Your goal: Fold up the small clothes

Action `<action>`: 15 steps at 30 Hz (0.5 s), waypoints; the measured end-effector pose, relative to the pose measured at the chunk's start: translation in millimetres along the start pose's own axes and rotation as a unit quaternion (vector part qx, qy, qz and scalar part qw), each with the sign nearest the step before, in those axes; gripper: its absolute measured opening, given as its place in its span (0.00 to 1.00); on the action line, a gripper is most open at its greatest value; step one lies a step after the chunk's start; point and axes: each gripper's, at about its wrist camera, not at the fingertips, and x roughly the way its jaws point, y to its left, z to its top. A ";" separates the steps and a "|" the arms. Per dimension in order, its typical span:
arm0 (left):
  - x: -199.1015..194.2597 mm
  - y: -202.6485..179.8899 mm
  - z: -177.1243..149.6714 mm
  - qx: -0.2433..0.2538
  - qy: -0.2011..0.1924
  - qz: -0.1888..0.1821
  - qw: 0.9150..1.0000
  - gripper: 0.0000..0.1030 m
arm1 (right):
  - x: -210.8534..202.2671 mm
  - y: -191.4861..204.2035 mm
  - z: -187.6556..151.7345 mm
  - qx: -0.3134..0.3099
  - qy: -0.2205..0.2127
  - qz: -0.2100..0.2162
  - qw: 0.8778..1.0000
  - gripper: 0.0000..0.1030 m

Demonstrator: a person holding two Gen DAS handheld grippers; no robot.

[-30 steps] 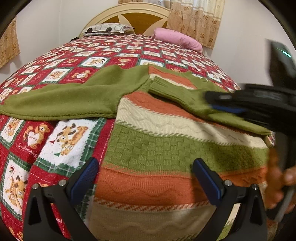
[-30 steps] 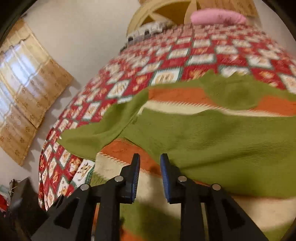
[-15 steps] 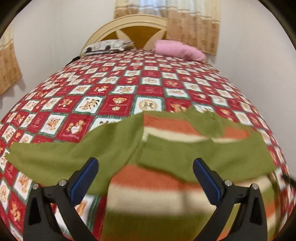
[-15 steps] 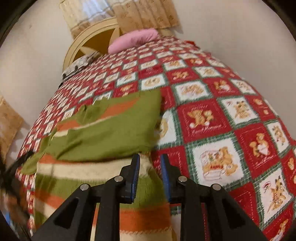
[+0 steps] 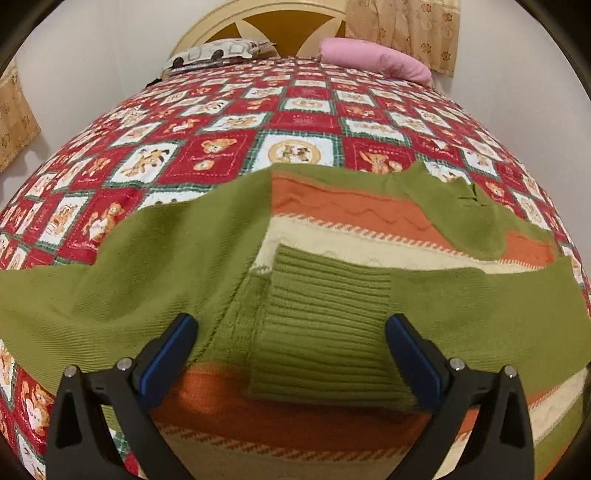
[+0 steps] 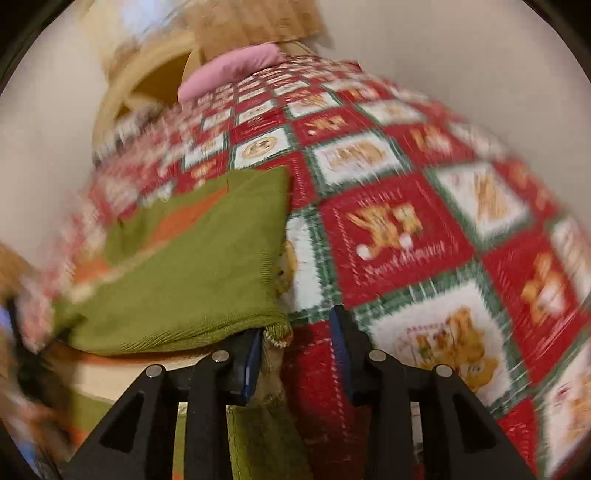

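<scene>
The left gripper (image 5: 291,354) stands wide and empty over the sweater's (image 5: 332,229) ribbed cuff (image 5: 325,332); one sleeve lies folded across. The right gripper (image 6: 295,347) has just been opening, unclenched at the sweater's edge. The other sleeve (image 5: 110,288) and the body remain unfolded on the quilt (image 5: 295,110).

The bed (image 5: 295,122) is covered by a red and white checked quilt (image 5: 207,155) with bear pictures. A striped knitted sweater (image 5: 332,236) in green, orange and cream lies flat on the quilt, one green sleeve (image 5: 424,306) folded across its body, the other sleeve (image 5: 110,288) spread sideways. Near the headboard (image 5: 280,22) lie a pink pillow (image 5: 373,59) and a grey patterned pillow (image 5: 218,51).
</scene>
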 end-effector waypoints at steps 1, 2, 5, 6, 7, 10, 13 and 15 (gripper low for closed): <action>-0.1 0.2 0.0 0.000 -0.001 0.000 1.000 1.00 | -1.2 0.5 -0.9 -0.013 0.003 0.001 1.000 0.34; 0.4 0.6 0.2 0.000 -0.001 0.000 1.000 1.00 | -4.0 4.7 -3.4 -0.044 0.003 -0.010 0.999 0.34; 0.5 -0.5 0.4 -0.002 -0.001 -0.001 1.000 1.00 | -14.2 16.7 -9.1 -0.096 0.016 -0.042 0.994 0.34; 0.4 -0.5 0.4 -0.002 -0.001 -0.001 1.000 1.00 | -18.2 15.8 -9.3 -0.093 0.015 -0.049 0.994 0.34; 0.7 0.1 0.6 -0.002 0.000 -0.001 1.000 1.00 | -27.7 13.2 -8.7 -0.083 0.002 -0.073 0.994 0.34; 0.0 -0.5 0.2 0.001 -0.002 0.004 1.000 1.00 | -51.5 22.9 -2.1 -0.093 -0.063 -0.086 0.990 0.34; 2.6 0.8 3.9 0.000 -0.001 0.003 1.000 1.00 | -47.4 53.8 8.0 -0.117 -0.080 -0.062 0.988 0.33; 1.9 1.5 3.6 -0.003 -0.001 -0.001 1.000 1.00 | -29.7 71.4 14.1 -0.119 -0.065 -0.039 0.990 0.33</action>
